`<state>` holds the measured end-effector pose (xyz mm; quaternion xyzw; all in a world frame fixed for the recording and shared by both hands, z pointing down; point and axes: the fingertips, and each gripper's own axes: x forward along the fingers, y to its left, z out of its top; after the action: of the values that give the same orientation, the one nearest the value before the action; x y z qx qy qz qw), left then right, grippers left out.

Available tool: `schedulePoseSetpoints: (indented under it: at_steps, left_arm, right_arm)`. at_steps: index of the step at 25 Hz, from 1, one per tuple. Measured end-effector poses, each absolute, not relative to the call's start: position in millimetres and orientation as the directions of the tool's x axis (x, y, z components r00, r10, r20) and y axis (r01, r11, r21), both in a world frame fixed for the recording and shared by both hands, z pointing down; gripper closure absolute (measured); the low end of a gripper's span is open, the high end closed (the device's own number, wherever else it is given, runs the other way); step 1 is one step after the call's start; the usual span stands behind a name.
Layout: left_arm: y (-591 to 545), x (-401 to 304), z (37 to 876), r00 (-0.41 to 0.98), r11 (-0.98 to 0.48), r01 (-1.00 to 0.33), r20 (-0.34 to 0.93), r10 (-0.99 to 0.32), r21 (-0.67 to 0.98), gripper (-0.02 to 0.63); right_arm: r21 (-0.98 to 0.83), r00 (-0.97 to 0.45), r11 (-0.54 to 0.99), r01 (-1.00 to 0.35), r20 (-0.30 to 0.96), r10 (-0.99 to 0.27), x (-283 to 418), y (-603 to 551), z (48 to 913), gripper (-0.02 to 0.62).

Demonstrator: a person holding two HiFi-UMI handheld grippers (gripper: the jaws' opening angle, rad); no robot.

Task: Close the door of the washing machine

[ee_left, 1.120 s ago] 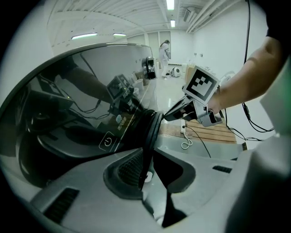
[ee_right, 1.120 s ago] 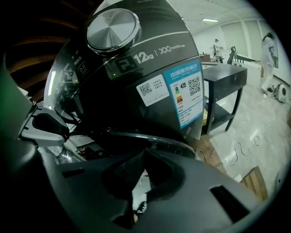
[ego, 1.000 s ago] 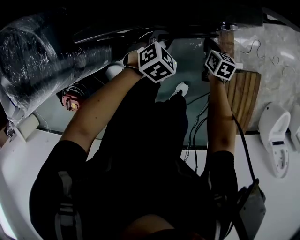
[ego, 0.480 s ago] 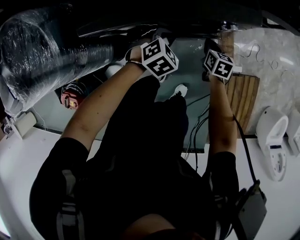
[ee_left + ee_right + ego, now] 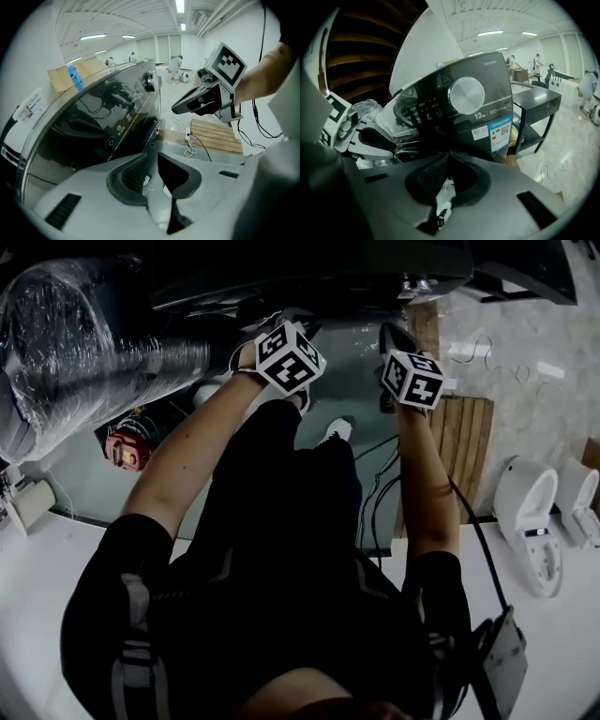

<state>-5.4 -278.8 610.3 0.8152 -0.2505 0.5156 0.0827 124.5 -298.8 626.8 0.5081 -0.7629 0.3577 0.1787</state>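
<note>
Both your forearms reach forward and down, side by side, toward the washing machine, which stands dark along the top edge of the head view, just ahead of both grippers. Your left forearm comes in at a slant from the left, and your right forearm runs almost straight up the picture. The marker cube on the left one and the marker cube on the right one are near each other but apart.

The left gripper is released: its jaws stand apart and only the machine's front and the floor show in the gap. The right gripper is clenched, the two pads meeting at the tips with nothing between them. Each gripper sees the other one beside it, and neither touches the machine.

I cannot tell from these views whether the door is closed.

On the glossy black control panel a round silver knob sits toward the right end. Just under the knob you can read "12kg"; the print after it is too small. Lower on the front there is a blue label with a square code and a white sticker, both unreadable. The left gripper view shows a power symbol on the panel.
</note>
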Motion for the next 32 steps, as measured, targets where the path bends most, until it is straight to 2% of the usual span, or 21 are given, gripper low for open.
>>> schedulePoseSetpoints:
  at_steps: [8, 19, 25, 32]
  left_arm:
    - [-258.6, 0.1, 521.4, 0.457, -0.765, -0.635, 0.746, -0.484, -0.108, 0.535]
    - [-215.6, -19.2, 350.3, 0.532, -0.618, -0.782, 0.426, -0.732, -0.086, 0.580]
    - [-183.0, -42.5, 288.9, 0.572, -0.610, -0.793, 0.352, -0.741, 0.004, 0.601]
    - [-153.2, -112.6, 233.6, 0.508, -0.534, -0.844, 0.248, -0.825, -0.046, 0.601]
  right_arm:
    - [-0.302, -0.422, 0.297, -0.906, 0.564, -0.710, 145.7, -270.9, 529.7, 0.591]
    - [-0.182, -0.485, 0.451, -0.874, 0.378, -0.789, 147.5, -228.8, 368.5, 0.591]
    - [-0.133, -0.521, 0.507, -0.852, 0.314, -0.794, 137.5, -206.6, 307.1, 0.591]
    - [-0.110, -0.523, 0.514, -0.851, 0.265, -0.810, 107.6, -180.9, 253.3, 0.591]
